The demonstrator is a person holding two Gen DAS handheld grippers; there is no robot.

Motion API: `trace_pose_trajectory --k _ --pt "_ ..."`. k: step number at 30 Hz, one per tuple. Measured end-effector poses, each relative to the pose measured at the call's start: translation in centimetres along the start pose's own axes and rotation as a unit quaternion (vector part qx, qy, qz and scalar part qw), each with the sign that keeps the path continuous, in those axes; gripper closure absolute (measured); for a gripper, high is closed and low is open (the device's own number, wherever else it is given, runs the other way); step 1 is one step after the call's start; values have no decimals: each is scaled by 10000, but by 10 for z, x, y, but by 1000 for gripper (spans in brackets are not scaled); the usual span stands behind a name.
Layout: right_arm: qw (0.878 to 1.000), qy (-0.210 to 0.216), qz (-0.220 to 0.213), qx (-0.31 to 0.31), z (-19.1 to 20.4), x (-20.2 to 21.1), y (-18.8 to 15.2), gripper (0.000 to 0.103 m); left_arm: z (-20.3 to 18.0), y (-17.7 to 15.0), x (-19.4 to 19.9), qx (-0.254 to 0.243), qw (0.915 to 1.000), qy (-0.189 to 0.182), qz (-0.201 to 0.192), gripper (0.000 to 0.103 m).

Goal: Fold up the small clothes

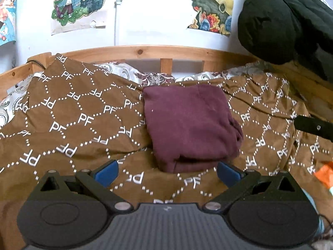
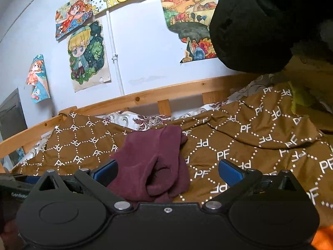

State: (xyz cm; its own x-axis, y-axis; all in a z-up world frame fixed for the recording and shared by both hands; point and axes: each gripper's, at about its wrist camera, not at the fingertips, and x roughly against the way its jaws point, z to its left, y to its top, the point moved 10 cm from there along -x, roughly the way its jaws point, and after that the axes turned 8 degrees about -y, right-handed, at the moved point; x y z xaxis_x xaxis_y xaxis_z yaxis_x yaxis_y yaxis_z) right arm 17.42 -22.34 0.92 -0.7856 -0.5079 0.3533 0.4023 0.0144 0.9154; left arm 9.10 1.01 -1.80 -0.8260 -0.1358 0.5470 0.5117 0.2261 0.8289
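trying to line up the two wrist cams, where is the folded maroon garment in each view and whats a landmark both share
Left wrist view: the maroon garment lies centre frame on the brown PF-print blanket, just beyond the open left gripper.
Right wrist view: it sits left of centre, low in the frame, reaching down between the open right gripper's fingers.
Shared landmark: the blond cartoon-character poster on the wall.

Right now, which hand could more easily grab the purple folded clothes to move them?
Probably the left. Its open fingers face the maroon folded garment squarely, its folded edge centred between them. The right fingers, also open, have it off toward their left side.
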Motion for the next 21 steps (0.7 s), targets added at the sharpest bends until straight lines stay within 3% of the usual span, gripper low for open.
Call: trace_pose_trajectory --k 21 --pt "9997 -77 249 43 -1 2 -22 1 8 -14 -5 241 9996 -30 159 1"
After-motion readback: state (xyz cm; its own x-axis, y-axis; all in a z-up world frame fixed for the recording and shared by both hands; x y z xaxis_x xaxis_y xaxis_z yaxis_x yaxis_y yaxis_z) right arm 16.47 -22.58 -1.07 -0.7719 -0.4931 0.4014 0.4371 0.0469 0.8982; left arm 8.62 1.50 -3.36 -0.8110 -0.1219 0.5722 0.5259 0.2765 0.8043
